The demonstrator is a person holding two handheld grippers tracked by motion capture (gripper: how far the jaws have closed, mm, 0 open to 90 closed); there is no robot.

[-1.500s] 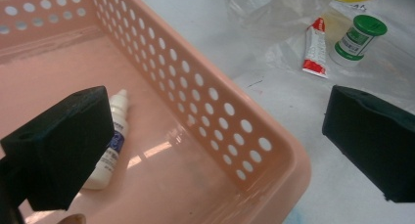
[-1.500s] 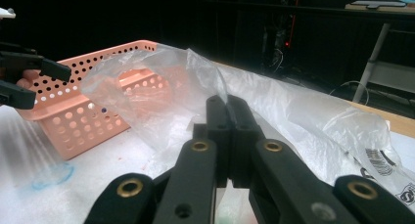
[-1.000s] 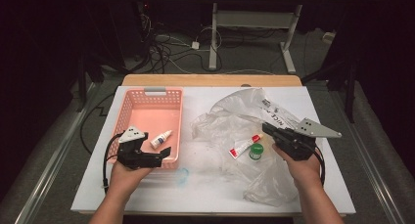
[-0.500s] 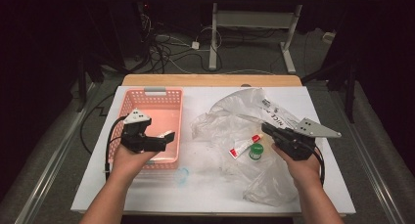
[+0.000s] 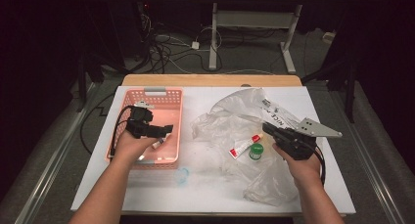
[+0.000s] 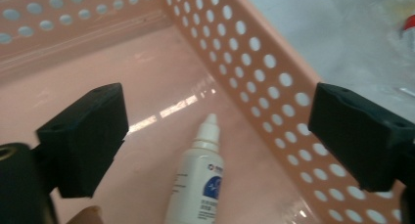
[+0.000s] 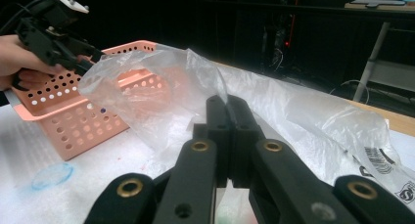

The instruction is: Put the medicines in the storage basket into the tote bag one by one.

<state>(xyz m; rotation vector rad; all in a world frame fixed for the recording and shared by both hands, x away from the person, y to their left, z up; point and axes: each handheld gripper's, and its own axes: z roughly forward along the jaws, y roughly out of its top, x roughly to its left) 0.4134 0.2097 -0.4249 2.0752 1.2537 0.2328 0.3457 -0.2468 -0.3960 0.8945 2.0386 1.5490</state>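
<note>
Brightly lit white surface [image 5: 205, 185] against dark surroundings, glare streaks on the pink basket [image 6: 161, 111] floor, near tool parts blurred

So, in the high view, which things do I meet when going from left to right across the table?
Pink basket → small white bottle inside it → clear plastic bag → red-capped tube → green cap → right claw.
</note>
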